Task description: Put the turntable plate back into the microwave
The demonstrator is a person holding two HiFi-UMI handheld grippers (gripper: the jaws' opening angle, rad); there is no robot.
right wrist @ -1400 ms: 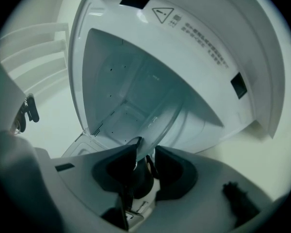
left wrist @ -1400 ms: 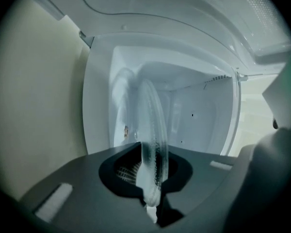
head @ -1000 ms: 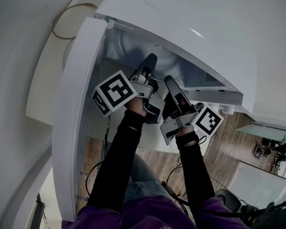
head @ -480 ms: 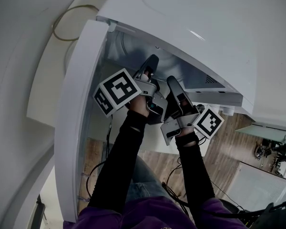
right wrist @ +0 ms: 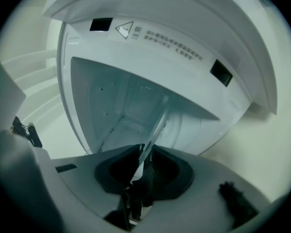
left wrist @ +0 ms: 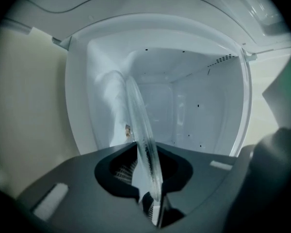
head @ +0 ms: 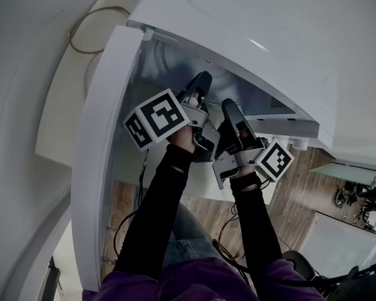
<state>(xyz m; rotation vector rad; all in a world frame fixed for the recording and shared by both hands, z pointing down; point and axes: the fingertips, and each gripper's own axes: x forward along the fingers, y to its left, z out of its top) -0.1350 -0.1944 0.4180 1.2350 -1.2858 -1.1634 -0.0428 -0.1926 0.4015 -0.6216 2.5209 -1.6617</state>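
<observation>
The turntable plate is a round disc of clear glass with a ribbed rim. It stands almost on edge, leaning a little, with its far part inside the mouth of the microwave and its near rim toward the person. The left gripper is clamped on that near rim. The jaws of the right gripper have just been closing and stand around the rim next to it. The microwave is white, and its door is swung wide open to the left. Its cavity has pale walls dotted with small holes. A warning label runs along the frame above the opening.
</observation>
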